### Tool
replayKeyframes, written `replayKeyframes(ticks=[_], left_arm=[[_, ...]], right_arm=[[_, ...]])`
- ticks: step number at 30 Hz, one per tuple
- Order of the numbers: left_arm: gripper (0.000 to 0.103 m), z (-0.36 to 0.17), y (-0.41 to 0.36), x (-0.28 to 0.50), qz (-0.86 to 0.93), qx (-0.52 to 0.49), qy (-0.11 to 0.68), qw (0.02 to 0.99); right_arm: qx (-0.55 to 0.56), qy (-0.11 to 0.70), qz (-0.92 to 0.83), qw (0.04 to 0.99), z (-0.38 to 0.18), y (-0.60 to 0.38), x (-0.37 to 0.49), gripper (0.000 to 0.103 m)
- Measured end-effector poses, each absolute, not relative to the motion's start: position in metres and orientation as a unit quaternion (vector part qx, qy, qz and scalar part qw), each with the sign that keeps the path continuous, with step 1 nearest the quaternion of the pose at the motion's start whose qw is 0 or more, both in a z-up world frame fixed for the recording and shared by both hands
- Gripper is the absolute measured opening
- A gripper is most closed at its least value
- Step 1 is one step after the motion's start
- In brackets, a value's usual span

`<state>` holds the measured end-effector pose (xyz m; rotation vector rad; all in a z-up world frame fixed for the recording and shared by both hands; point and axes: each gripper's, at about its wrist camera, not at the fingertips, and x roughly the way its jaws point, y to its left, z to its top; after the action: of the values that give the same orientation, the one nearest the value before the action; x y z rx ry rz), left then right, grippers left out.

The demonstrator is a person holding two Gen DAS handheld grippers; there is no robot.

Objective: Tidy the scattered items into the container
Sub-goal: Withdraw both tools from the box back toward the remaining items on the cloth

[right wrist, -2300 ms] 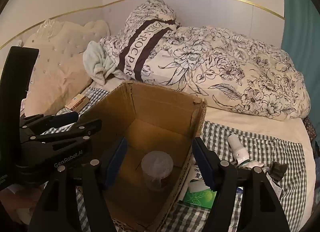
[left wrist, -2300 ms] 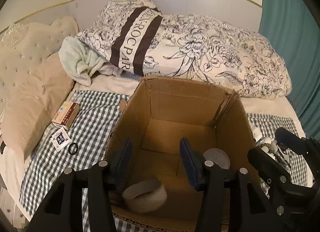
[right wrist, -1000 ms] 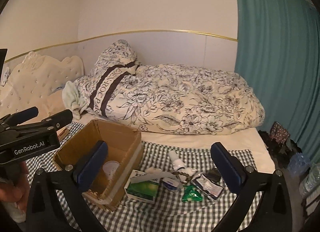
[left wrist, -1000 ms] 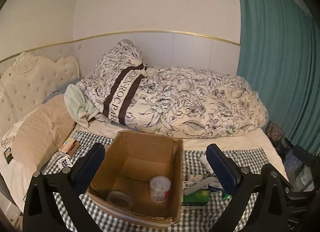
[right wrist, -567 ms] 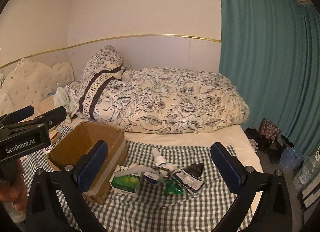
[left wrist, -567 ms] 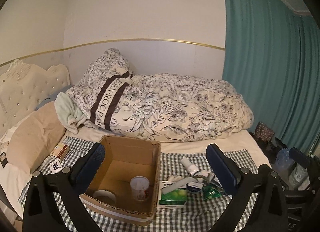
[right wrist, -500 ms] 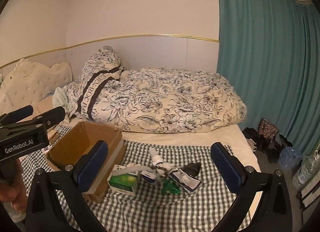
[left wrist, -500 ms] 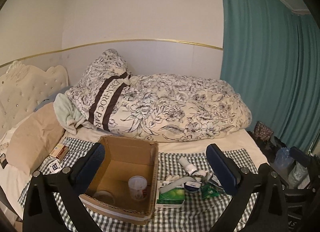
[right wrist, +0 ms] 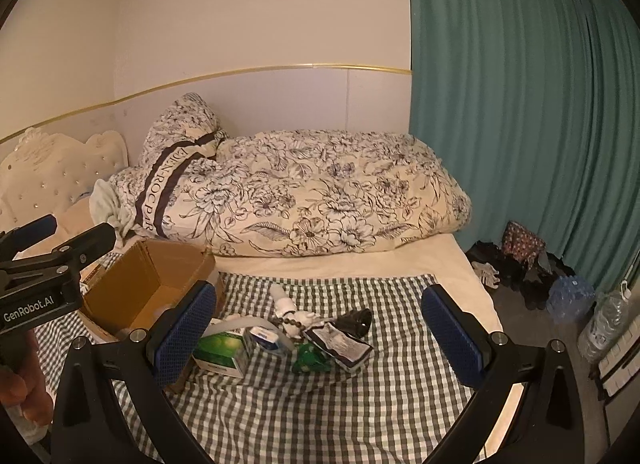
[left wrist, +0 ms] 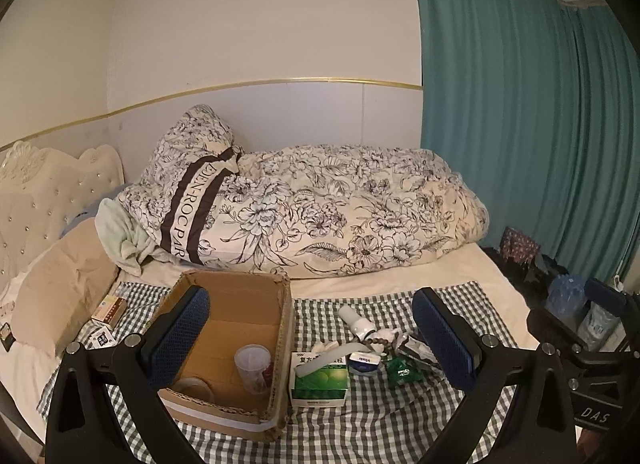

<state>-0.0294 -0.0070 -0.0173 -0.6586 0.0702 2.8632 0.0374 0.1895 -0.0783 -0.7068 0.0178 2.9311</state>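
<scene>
An open cardboard box (left wrist: 285, 328) (right wrist: 120, 288) stands on a checked cloth on the bed. In it are a clear plastic cup (left wrist: 253, 368) and a tape roll (left wrist: 192, 388). Right of the box lie a green and white carton (left wrist: 320, 379) (right wrist: 224, 352), a white bottle (left wrist: 355, 321) (right wrist: 282, 298), a bead bracelet (right wrist: 294, 324), a green packet (right wrist: 308, 358), a dark packet (right wrist: 340, 344) and a black item (right wrist: 356, 322). My left gripper (left wrist: 312, 340) and right gripper (right wrist: 320, 340) are both wide open, empty, held back above the cloth.
A floral duvet (left wrist: 320, 207) and pillow lie behind the box. Small boxes (left wrist: 112, 310) and a card (left wrist: 102, 340) lie left of the box beside a beige pillow (left wrist: 60, 276). A teal curtain (right wrist: 520, 103), shoes and water bottles (right wrist: 568, 296) are on the right.
Both grippers pulled up and back from the box and opened wide. The view then widened and drifted slightly; the items on the cloth stayed put.
</scene>
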Motion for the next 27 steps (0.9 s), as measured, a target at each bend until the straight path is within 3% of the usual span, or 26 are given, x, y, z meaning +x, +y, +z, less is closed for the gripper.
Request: replayKeyframes(ticks=[17,27], left_arm=[[0.103,-0.053,0.023,-0.051,0.961,-0.251,0.047,0.103],[0.103,-0.104,0.045,-0.074,0.945,-0.298,0.056,0.120]], right_arm=[[-0.254,-0.010,0.964,0.070,-0.101,0.220,0.021,0.103],[-0.299,-0.016,0.952,0.062,-0.152,0.233,0.000,0.103]])
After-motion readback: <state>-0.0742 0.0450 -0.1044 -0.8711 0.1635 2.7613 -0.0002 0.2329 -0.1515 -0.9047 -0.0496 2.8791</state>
